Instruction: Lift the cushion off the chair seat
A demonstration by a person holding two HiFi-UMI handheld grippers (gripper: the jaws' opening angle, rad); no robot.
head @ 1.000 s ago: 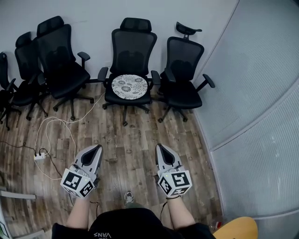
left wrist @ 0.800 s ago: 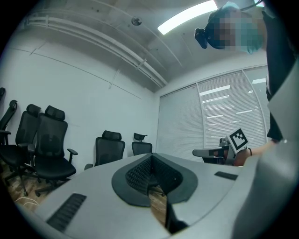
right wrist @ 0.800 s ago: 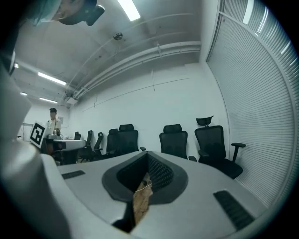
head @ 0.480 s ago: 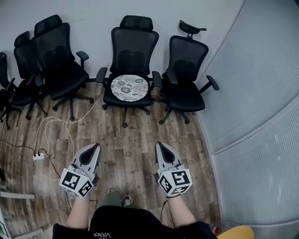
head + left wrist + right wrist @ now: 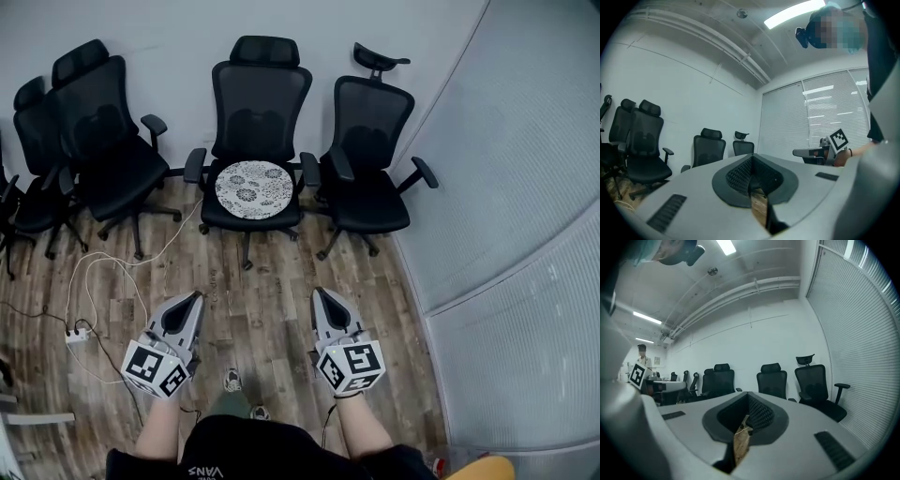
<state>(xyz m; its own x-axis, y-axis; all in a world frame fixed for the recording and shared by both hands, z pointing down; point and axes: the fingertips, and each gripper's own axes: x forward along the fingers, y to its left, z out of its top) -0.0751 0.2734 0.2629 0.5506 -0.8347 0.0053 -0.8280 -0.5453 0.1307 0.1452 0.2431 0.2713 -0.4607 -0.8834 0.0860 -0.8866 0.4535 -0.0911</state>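
Left tongs (image 5: 196, 297), right tongs (image 5: 319, 293) closed, floor (image 5: 267, 281) between them and cushion (image 5: 253, 189).

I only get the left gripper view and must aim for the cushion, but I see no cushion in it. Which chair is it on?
Observer: The head view shows a round patterned cushion on the seat of the chair second from the right, straight ahead.
Operator: How close are the grippers?
Observer: Neither touches it. The left gripper and right gripper hang over bare floor, short of that chair.
Operator: Are the right jaws ready?
Observer: The right gripper view shows them together, with nothing between them.
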